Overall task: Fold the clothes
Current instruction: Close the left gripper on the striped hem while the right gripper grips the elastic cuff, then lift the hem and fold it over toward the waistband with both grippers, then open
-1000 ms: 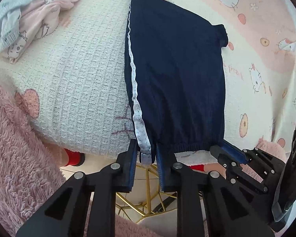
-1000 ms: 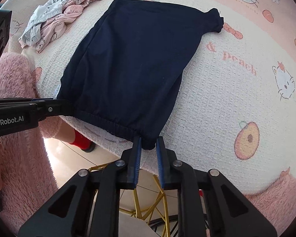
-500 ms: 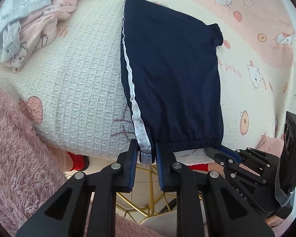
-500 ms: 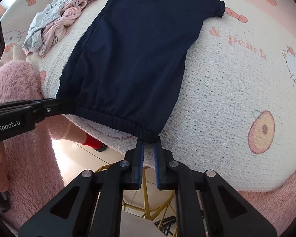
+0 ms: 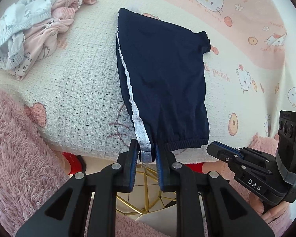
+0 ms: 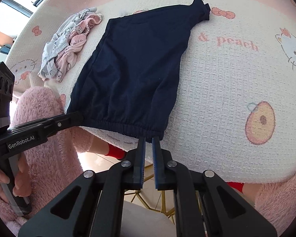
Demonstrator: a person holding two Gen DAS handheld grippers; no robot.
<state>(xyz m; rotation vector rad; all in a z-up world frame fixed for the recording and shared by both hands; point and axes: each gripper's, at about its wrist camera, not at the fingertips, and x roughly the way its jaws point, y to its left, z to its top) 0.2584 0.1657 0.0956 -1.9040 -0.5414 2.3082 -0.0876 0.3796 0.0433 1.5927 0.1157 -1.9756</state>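
Observation:
Navy shorts (image 5: 163, 69) with a white lace side stripe lie flat on the waffle-weave blanket (image 5: 79, 98), waistband at the near edge. My left gripper (image 5: 146, 154) is shut on the waistband corner that carries the stripe. My right gripper (image 6: 149, 140) is shut on the other waistband corner of the shorts (image 6: 132, 69). Each gripper shows in the other's view: the right gripper (image 5: 211, 148) at the right end of the waistband, the left gripper (image 6: 77, 116) at its left end. The far leg hem is bunched.
A pile of pale blue and pink clothes (image 5: 29, 35) lies at the far left of the blanket (image 6: 227, 79). Fluffy pink sleeves (image 5: 19, 158) flank the near edge. Below the edge are a gold wire frame (image 5: 148, 203) and red footwear (image 6: 114, 151).
The right jaws have narrowed onto the waistband corner. The left gripper has drawn back and up a little with its corner, so more of the blanket shows in its view.

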